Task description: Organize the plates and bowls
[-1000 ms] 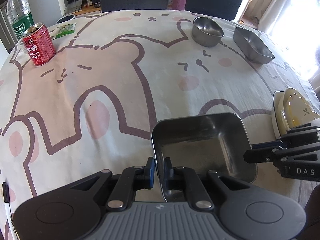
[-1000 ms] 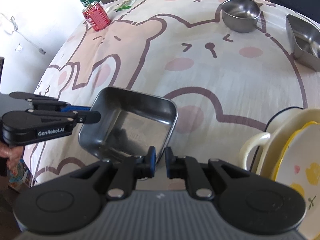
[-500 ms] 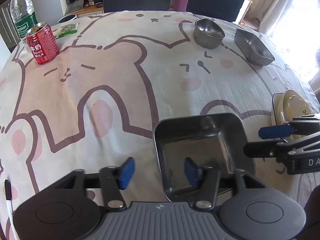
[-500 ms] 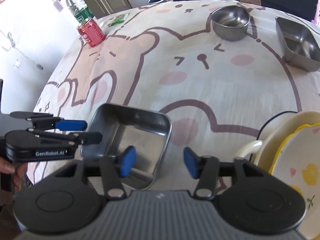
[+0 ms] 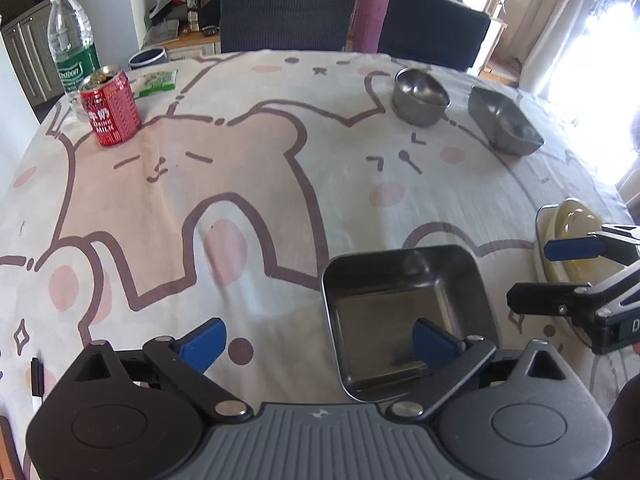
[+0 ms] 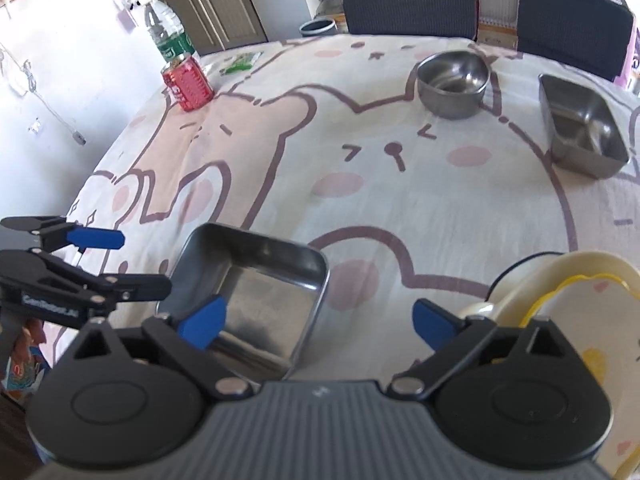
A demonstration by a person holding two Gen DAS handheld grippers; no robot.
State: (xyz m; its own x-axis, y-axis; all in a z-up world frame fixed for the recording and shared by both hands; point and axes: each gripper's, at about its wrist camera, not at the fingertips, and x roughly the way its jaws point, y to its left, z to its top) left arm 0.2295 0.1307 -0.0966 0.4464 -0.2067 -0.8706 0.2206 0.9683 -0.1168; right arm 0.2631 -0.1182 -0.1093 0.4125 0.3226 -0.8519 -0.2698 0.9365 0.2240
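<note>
- Left wrist view: the left tool (image 5: 316, 340) stood wide open, its jaws having just been opening. The near left rim of the square steel tray (image 5: 408, 312) lay between the blue pads, and neither pad pressed on it. The tray sat flat on the cartoon-print cloth of the desk (image 5: 248, 168). The right tool (image 5: 560, 276) hung just right of the tray, likewise spread. Behind it lay the cream plates (image 5: 568, 220). Far across stood a round steel bowl (image 5: 420, 96) and, beside it, a second square tray (image 5: 504, 120); at far left, a red can (image 5: 110, 110) and a water bottle (image 5: 72, 48).
- Right wrist view: the right tool (image 6: 318, 322) gaped wide, jaws just opened, gripping nothing; the tray's (image 6: 256, 296) right rim sat between its pads, untouched. The left tool (image 6: 120, 260) hung open at the tray's left edge. The stacked plates (image 6: 560, 304) lay at lower right, well apart from the bowl (image 6: 454, 80) and far tray (image 6: 580, 128).
</note>
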